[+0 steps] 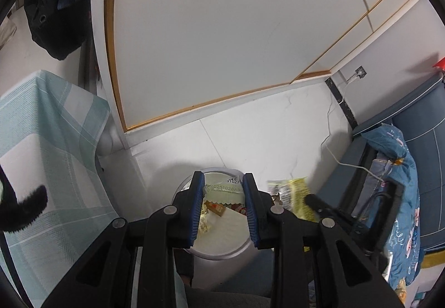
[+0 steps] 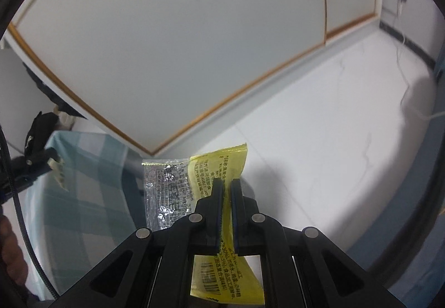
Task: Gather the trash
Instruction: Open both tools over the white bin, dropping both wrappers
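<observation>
Your right gripper (image 2: 226,191) is clenched on the yellow-and-clear plastic food wrapper (image 2: 207,177), held just beside the round white trash bin (image 1: 236,252) already holding scraps, under your released left gripper (image 1: 222,188), so dropping it remains.

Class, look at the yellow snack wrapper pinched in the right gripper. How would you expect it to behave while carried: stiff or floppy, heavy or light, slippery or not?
The yellow wrapper looks like thin printed film, so probably floppy; it sticks out past the right gripper with a slight curl. It appears flat and empty, so likely very light. Its glossy clear panel suggests a slick surface that could slide if the pinch loosens.
</observation>
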